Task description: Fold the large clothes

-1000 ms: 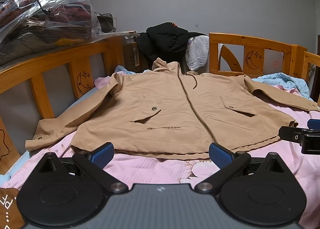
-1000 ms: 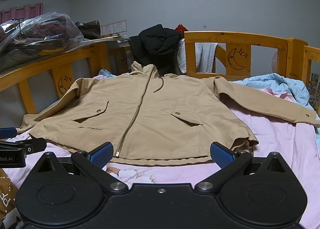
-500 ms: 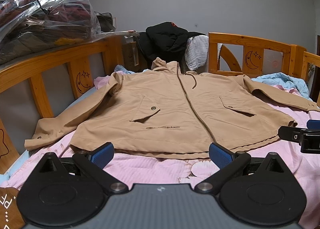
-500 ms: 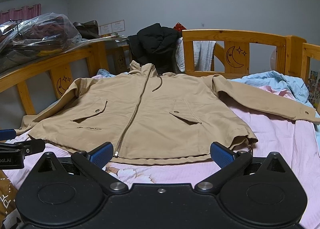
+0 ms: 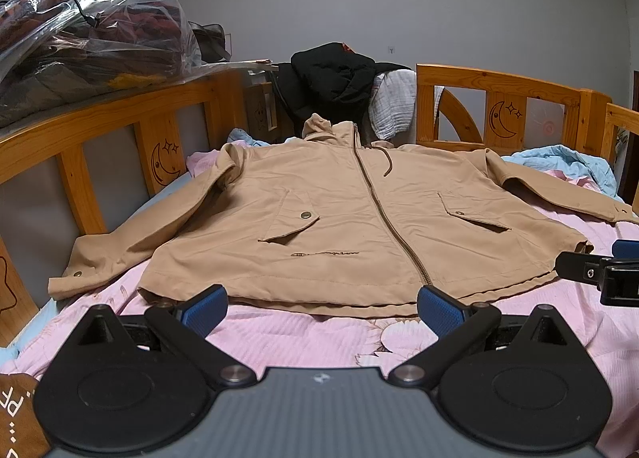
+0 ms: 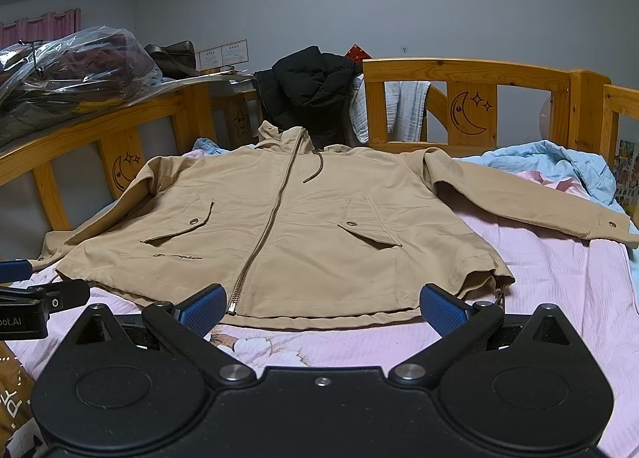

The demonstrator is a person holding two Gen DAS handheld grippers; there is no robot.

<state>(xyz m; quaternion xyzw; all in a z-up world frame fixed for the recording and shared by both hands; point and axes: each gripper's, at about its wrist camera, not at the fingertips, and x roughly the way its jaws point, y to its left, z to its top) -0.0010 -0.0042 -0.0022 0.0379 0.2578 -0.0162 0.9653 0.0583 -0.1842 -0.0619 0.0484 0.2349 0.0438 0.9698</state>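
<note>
Tan fabric filled the middle of both views: a zipped hooded jacket [image 5: 343, 226] lay front-up and spread flat on the pink bedsheet [image 5: 303, 334], its hood toward the wooden headboard [image 5: 499, 86] and its hem nearest the cameras. Both sleeves stretched outward, one cuff resting near the wooden side rail [image 5: 100, 126], the other reaching toward a crumpled light-blue blanket [image 6: 559, 162]. Two flap pockets with snaps sat either side of the zipper [image 6: 267, 234], and a drawstring trailed from the collar.

The left gripper [image 5: 321, 304] hovered just short of the hem, its blue-padded fingers [image 5: 205, 308] spread wide apart with nothing between them. The right gripper [image 6: 321, 304] sat in the same posture further along the hem, blue pads [image 6: 441, 306] wide apart and empty, the zipper's lower end just beside its left pad. Each gripper showed at the edge of the other's view, the two well apart along the bed's foot.

A black puffer coat [image 5: 335, 78] was draped over the headboard beside a white cloth [image 5: 393, 106]. Clothes in a clear plastic bag [image 5: 92, 42] were heaped on the ledge above the side rail.
</note>
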